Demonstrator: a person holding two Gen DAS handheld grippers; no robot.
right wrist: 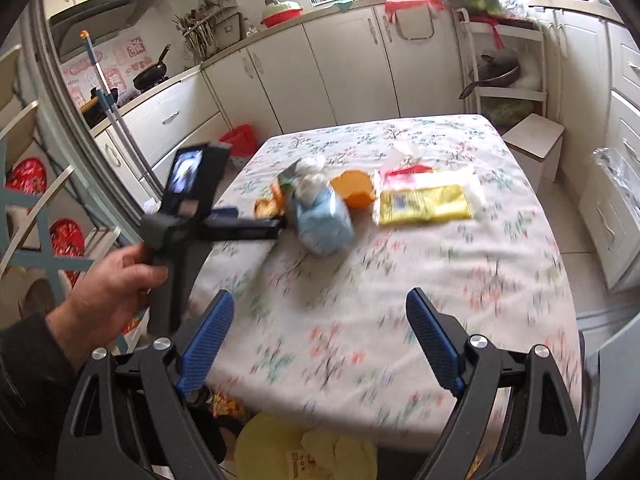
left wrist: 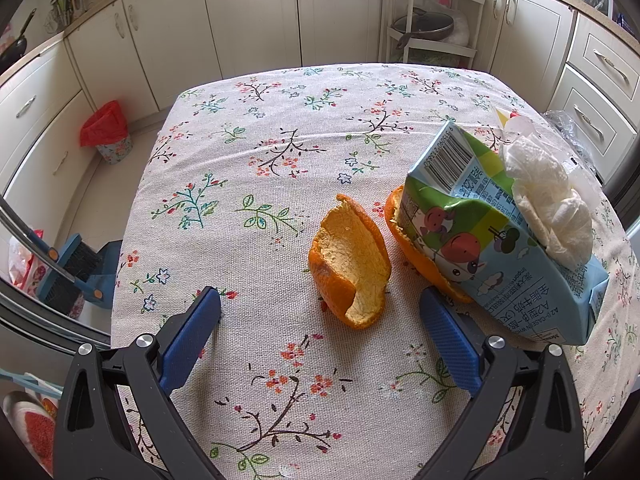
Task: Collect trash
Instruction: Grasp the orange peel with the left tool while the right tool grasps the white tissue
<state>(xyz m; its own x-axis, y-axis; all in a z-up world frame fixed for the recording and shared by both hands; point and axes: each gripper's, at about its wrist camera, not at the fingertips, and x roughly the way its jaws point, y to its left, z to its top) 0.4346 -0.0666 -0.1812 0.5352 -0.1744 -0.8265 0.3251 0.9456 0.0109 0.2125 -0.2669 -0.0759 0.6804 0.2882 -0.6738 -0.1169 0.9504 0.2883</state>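
Now left gripper [left wrist: 320, 328] wide apart, empty, framing peel [left wrist: 350, 264] at centre: lower straight, close gently. Right gripper [right wrist: 320, 340] apart, empty; bin [right wrist: 306, 450] probably below, blurred.

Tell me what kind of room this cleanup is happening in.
Most likely a home kitchen: cream cabinets run under a countertop, a black wok sits on the stove beneath a range hood, and a table with a floral tablecloth stands in the middle.

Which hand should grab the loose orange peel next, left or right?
Left. The left gripper hovers open right over the orange peel, while the right gripper is open back at the table edge.
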